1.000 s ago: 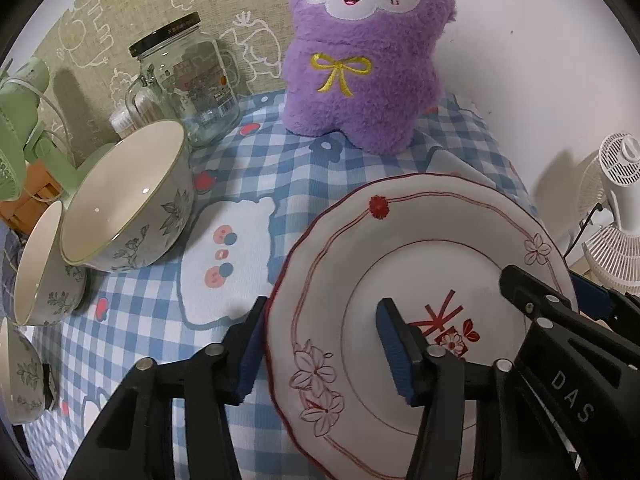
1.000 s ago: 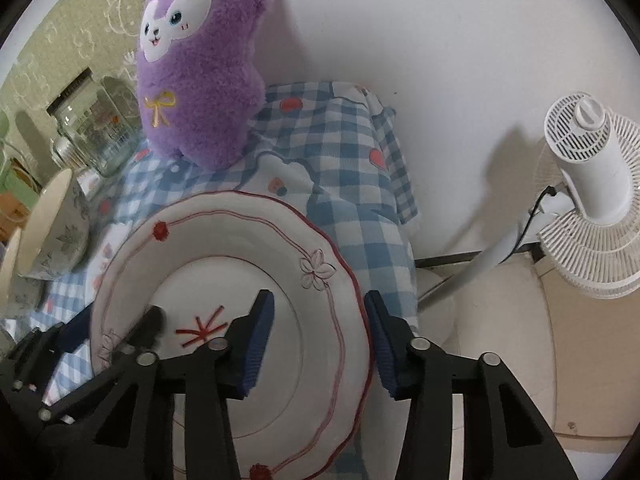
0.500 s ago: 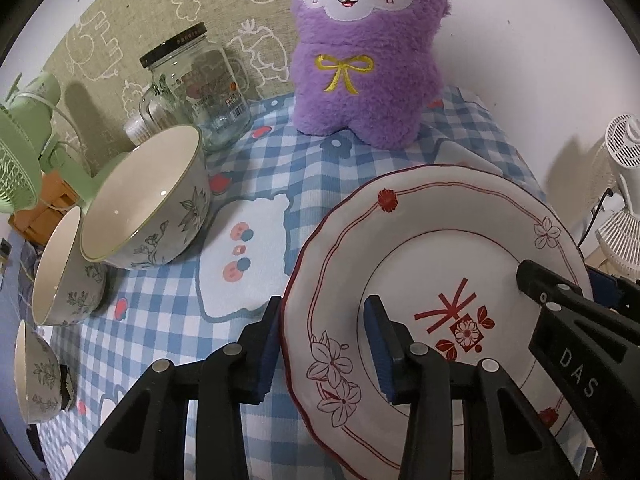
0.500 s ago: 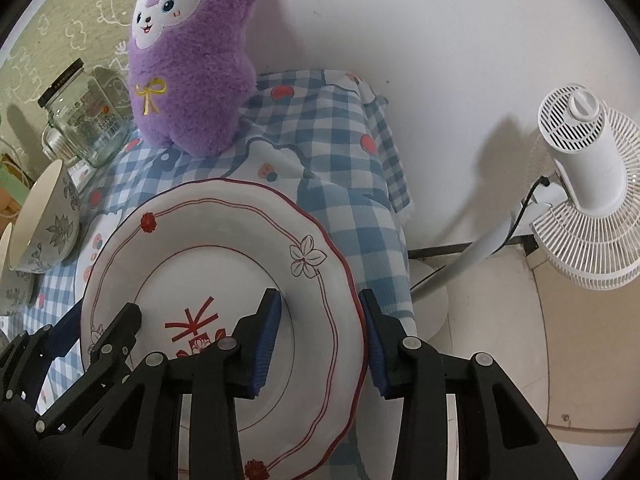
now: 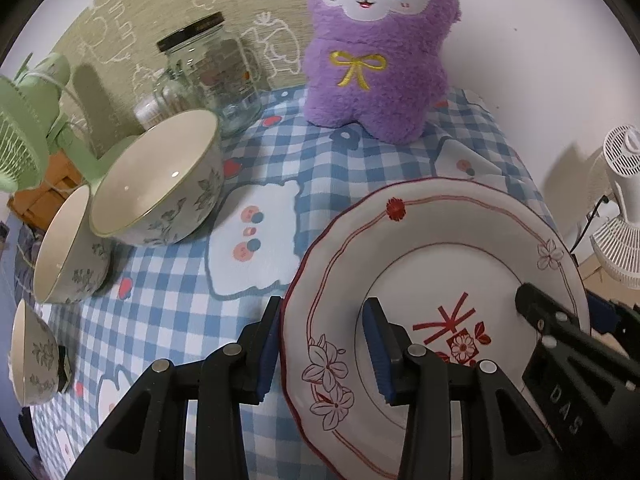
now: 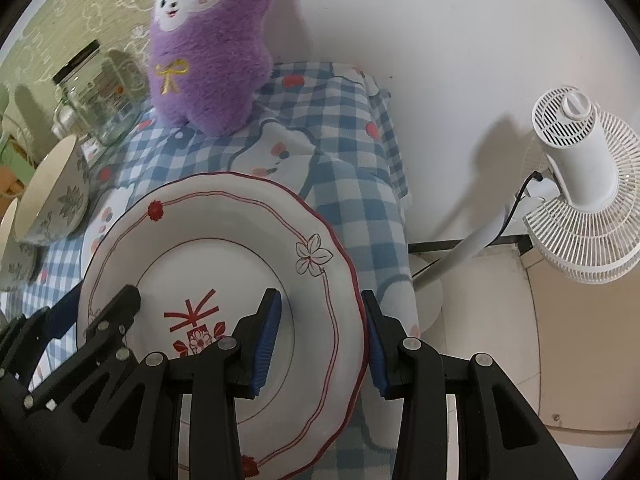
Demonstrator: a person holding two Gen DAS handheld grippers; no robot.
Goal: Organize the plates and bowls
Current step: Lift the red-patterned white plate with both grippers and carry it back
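Blue-and-white checked tablecloth [image 5: 332, 168] covered the table, with a white standing fan [image 6: 580, 184] off its right edge on the floor. Purple plush toy [image 5: 380, 52] sat at the back by the wall, glass jar [image 5: 216, 76] with a black lid to its left, green fan [image 5: 24, 128] at the far left. White plate [image 5: 440, 260] with red trim and flower pattern sat at the table's right side, tilted, gripped on opposite rims by both tools. Left gripper [image 5: 324, 350] straddled the plate's left rim, one blue pad outside the edge, the other on the plate face; jaws had just been closing, partly open width, and looked clamped on the rim. Right gripper [image 6: 322, 340] did the same on the right rim, one pad on the face and one outside the edge, held at a steady part-open width. Three floral bowls lined the left side: large bowl [image 5: 160, 188] nearest the jar, medium bowl [image 5: 68, 256] beside it, touching or nearly so, small bowl [image 5: 32, 352] at the frame edge.
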